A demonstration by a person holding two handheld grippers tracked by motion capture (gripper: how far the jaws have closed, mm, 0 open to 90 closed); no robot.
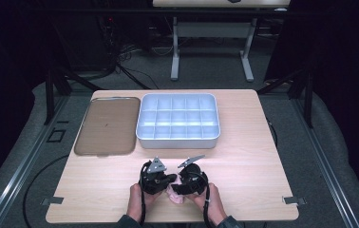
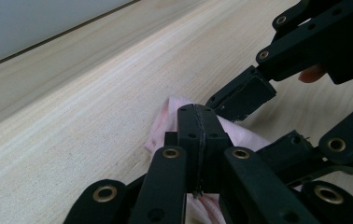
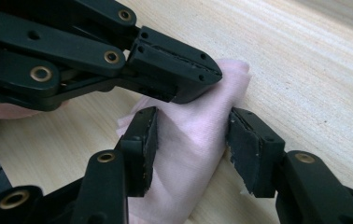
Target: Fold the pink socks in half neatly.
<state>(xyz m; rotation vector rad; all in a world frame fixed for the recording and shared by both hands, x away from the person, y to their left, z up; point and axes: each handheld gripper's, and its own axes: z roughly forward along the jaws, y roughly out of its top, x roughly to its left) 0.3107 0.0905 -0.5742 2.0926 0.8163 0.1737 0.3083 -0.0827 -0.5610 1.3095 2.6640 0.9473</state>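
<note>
A small pink cloth (image 1: 175, 196) lies crumpled on the wooden table near its front edge, between both hands. My left gripper (image 2: 198, 114) is shut, with its tips pinched on a raised fold of the cloth (image 2: 163, 123). From the right gripper view, the left gripper (image 3: 207, 77) reaches in from the upper left onto the cloth (image 3: 193, 126). My right gripper (image 3: 191, 140) stands open astride the cloth, one pad at each side and not pressing on it. In the high view the left gripper (image 1: 168, 180) and right gripper (image 1: 180, 188) meet tip to tip.
A white compartment tray (image 1: 177, 141) sits at the back middle of the table, and a flat brown tray (image 1: 106, 126) lies left of it. Bare wood (image 1: 253, 156) stretches to the right of my hands. Another table's legs stand beyond.
</note>
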